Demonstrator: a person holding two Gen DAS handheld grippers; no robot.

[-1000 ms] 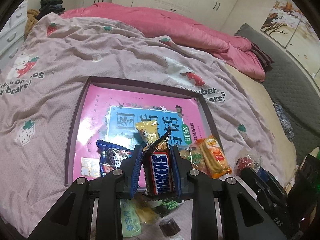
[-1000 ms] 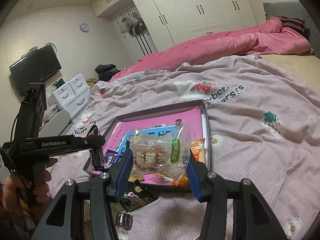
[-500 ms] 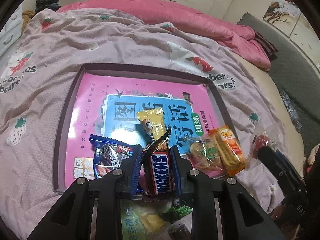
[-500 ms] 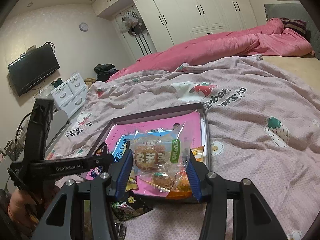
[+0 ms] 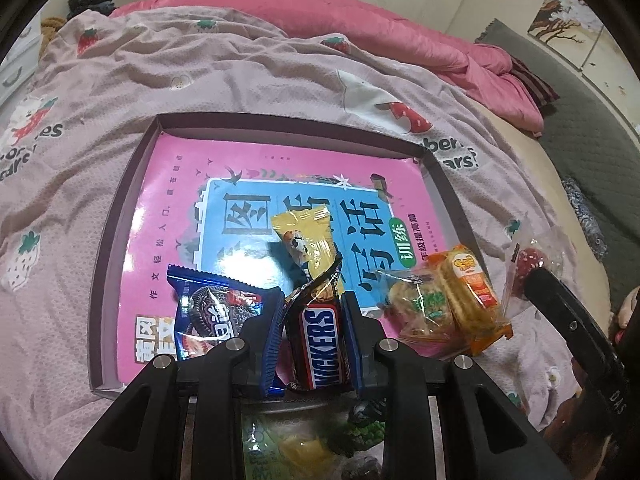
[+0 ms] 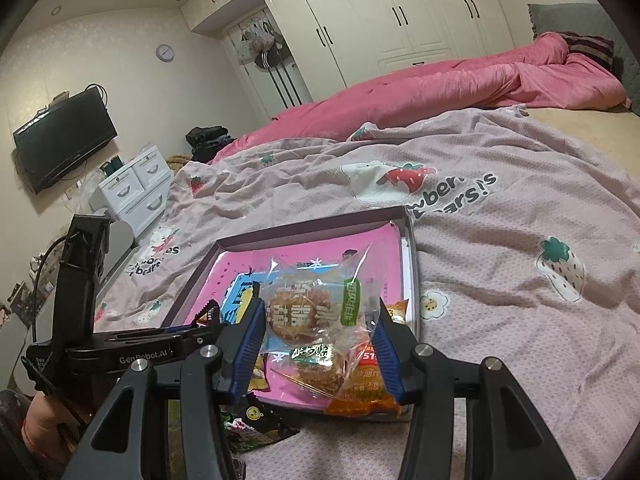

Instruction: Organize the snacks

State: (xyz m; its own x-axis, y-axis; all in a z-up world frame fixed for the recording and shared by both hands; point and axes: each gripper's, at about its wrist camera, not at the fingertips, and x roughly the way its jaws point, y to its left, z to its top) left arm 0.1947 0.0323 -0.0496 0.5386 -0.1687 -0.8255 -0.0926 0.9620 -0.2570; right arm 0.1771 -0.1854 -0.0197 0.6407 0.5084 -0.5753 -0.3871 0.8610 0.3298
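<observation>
Left gripper (image 5: 311,330) lower over tray (image 5: 120,216), Snickers bar (image 5: 320,340) clamped between fingers (image 5: 270,332)

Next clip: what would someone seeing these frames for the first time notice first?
Probably the Snickers bar clamped upright in the left gripper, over the near edge of the shallow tray lined with a bright pink book. Next, the clear bag of pastries gripped by the right gripper, above the snacks at the tray's near right corner.
</observation>
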